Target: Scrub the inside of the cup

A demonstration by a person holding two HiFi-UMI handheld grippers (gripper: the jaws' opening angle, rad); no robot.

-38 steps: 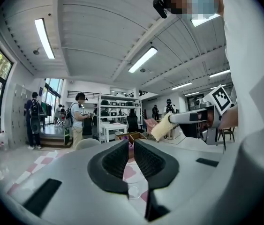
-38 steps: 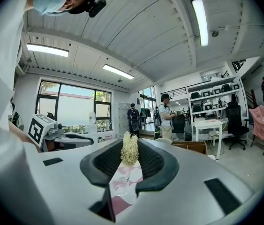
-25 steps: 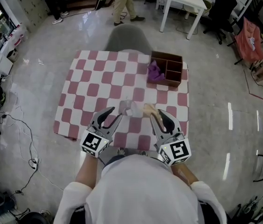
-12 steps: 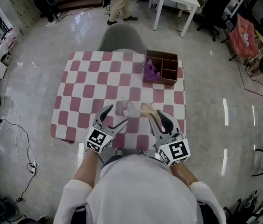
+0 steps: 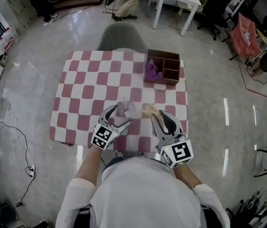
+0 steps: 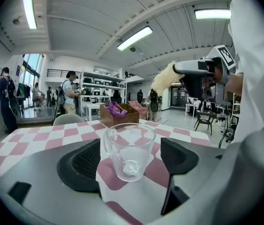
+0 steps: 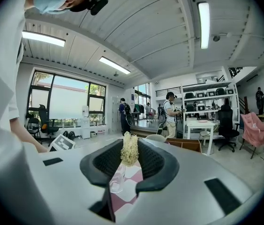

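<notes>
well, the left gripper [image 6: 131,159] has just been opening its jaws; they stand wide on both sides of the clear glass cup [image 6: 129,149], not touching it. the cup stands upright on the red and white checked cloth [image 6: 33,135]. the right gripper [image 7: 130,165] pinches a pale stringy scrubber [image 7: 130,150]. i think the cup needs a firm hold before scrubbing, or it may tip. only the left gripper view shows the gaps beside the glass; the head view shows the scrubber near the cup.

Checkered counter [image 5: 88,91] lies bare left of and beyond the glass cup [image 6: 129,151]; a wooden box [image 5: 170,73] blocks its far-right corner.
</notes>
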